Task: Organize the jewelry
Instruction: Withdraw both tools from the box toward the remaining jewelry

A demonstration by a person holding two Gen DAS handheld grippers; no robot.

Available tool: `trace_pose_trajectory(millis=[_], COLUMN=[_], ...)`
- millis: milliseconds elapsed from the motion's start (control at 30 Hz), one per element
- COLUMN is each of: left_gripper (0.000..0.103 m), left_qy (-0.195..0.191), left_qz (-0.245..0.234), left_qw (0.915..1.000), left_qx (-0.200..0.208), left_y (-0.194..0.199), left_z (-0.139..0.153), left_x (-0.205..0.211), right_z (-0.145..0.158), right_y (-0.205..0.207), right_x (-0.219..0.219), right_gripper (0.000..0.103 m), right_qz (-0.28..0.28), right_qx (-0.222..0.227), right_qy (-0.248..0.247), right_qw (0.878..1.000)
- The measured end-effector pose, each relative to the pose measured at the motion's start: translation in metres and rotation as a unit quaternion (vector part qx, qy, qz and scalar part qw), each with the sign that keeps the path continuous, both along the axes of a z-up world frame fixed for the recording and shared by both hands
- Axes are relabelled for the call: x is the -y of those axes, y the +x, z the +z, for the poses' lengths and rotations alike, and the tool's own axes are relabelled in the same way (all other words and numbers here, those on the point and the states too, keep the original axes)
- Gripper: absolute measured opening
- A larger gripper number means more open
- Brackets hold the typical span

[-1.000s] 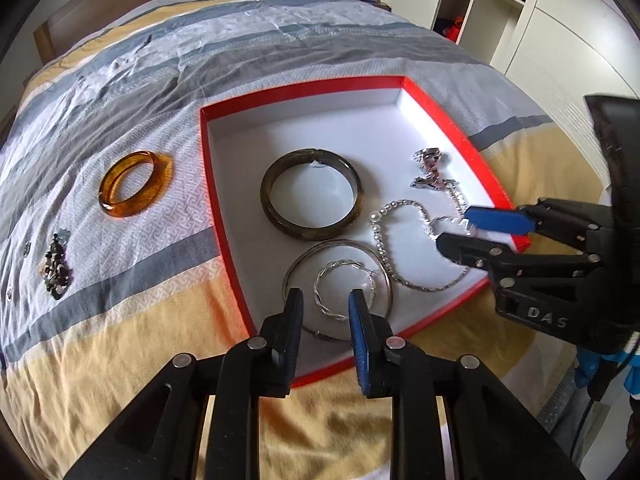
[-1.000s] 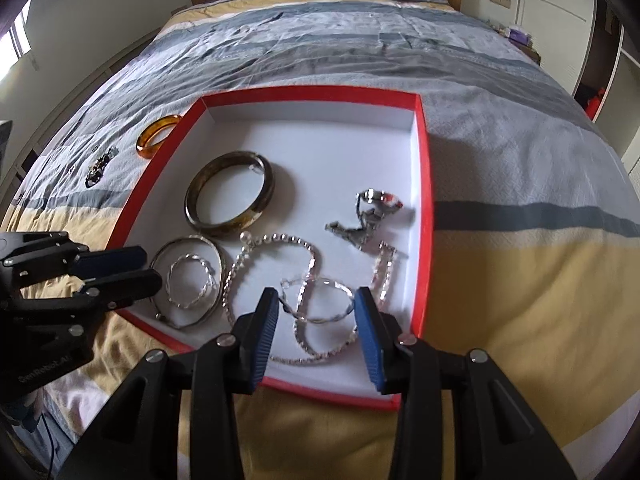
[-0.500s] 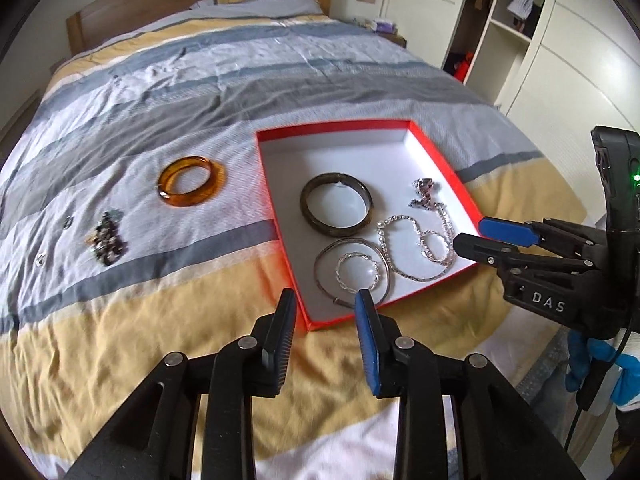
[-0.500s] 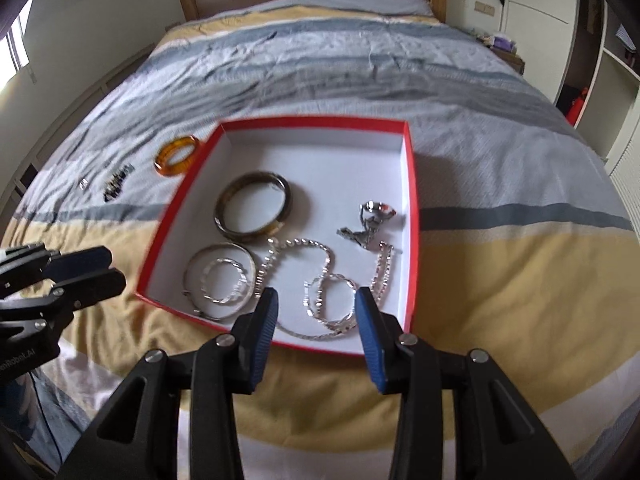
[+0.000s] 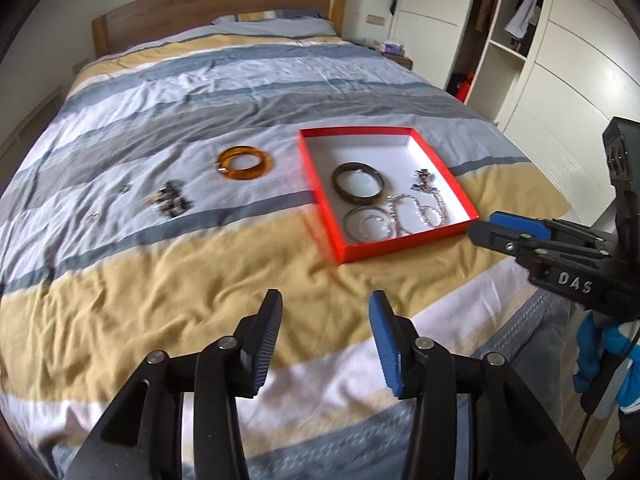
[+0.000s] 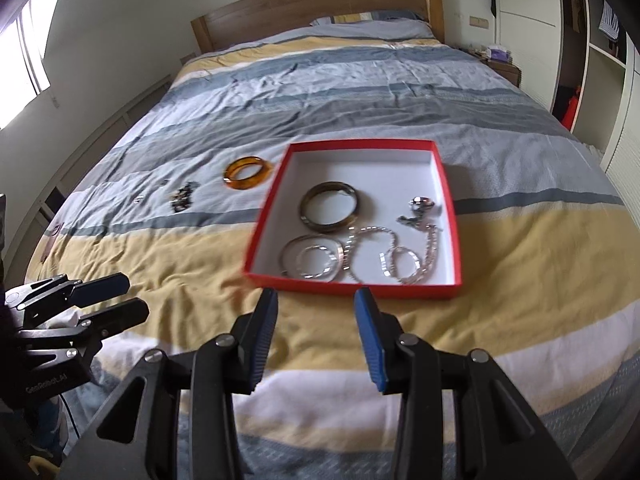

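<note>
A red box with a white floor [image 5: 320, 184] [image 6: 264, 236] lies on the striped bedspread. It holds a dark bangle [image 5: 358, 188] [image 6: 329, 207], silver hoops [image 5: 370, 226] [image 6: 314, 262], a silver chain [image 5: 420, 212] [image 6: 394, 256] and a small charm [image 6: 420, 208]. An amber bangle [image 5: 245, 163] [image 6: 248, 172] and a dark beaded piece [image 5: 172, 200] [image 6: 183, 197] lie on the bedspread left of the box. My left gripper [image 5: 325, 312] is open and empty, held above the bed's near end. My right gripper [image 6: 316, 308] is open and empty, just short of the box's near wall.
Small silver bits [image 5: 93, 218] lie on the bedspread far left. The right gripper shows in the left wrist view [image 5: 516, 234]; the left one shows in the right wrist view [image 6: 112, 300]. A wooden headboard [image 6: 320, 4] stands at the far end, wardrobes [image 5: 560, 60] on the right.
Both grippers have pulled back and up from the box toward the foot of the bed, and their jaws have opened wider. The jewelry has not moved.
</note>
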State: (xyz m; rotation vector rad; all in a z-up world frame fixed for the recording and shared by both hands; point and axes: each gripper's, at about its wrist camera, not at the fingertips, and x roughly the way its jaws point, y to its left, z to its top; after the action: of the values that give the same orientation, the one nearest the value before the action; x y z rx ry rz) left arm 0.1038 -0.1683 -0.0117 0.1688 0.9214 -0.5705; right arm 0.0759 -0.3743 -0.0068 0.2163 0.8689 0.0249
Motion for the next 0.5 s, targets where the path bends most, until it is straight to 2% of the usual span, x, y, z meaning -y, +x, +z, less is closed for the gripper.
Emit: trace_pose_trajectory(millis=[233,500], left_gripper=[0.05,0.051], left_qy=[-0.011,-0.016], left_qz=[0.046,0.104], left_qw=[0.9988,0.9945], left_qx=[0.009,0.003], left_y=[-0.02,-0.016], left_z=[0.004,-0.006], left_x=[-0.063,-0.123], right_z=[0.02,0.028], right_y=[-0.019,-0.01], right_x=[-0.038,-0.082], right_gripper=[0.038,0.038], right_qz=[0.023,0.075], right_qx=[0.018,0.021], right_qy=[-0.011,-0.028], right_qw=[1.0,0.997])
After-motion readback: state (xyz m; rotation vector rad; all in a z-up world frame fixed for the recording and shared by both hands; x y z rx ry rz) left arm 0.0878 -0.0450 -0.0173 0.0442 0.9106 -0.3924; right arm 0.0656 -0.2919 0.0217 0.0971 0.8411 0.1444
